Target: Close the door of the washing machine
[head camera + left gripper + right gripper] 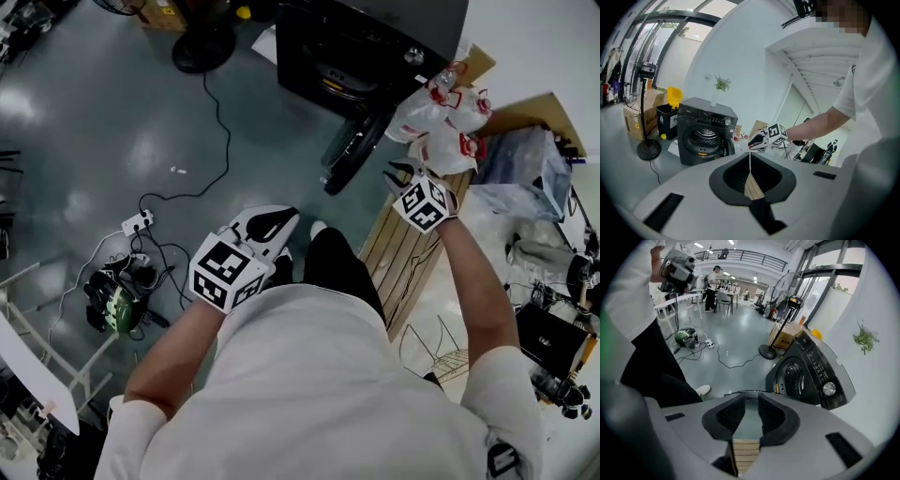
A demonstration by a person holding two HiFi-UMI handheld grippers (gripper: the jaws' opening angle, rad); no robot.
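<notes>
The black front-loading washing machine (370, 42) stands at the top of the head view. Its round door (350, 150) hangs open, swung out toward me and seen edge-on. My right gripper (401, 173) is just right of the door's free edge, apart from it, pointing steeply down. In the right gripper view its jaws (751, 411) stand open with only floor between them, and the machine (811, 373) with its open drum lies ahead to the right. My left gripper (272, 223) is lower left, well short of the door. Its pads (750, 164) meet in a thin seam, holding nothing.
A slatted wooden board (403, 253) lies right of my legs, with white plastic bags (441, 117) beyond it. A fan base (202, 42) and a black cable (220, 122) are left of the machine. A power strip (136, 223) and a green object (117, 305) sit at the left.
</notes>
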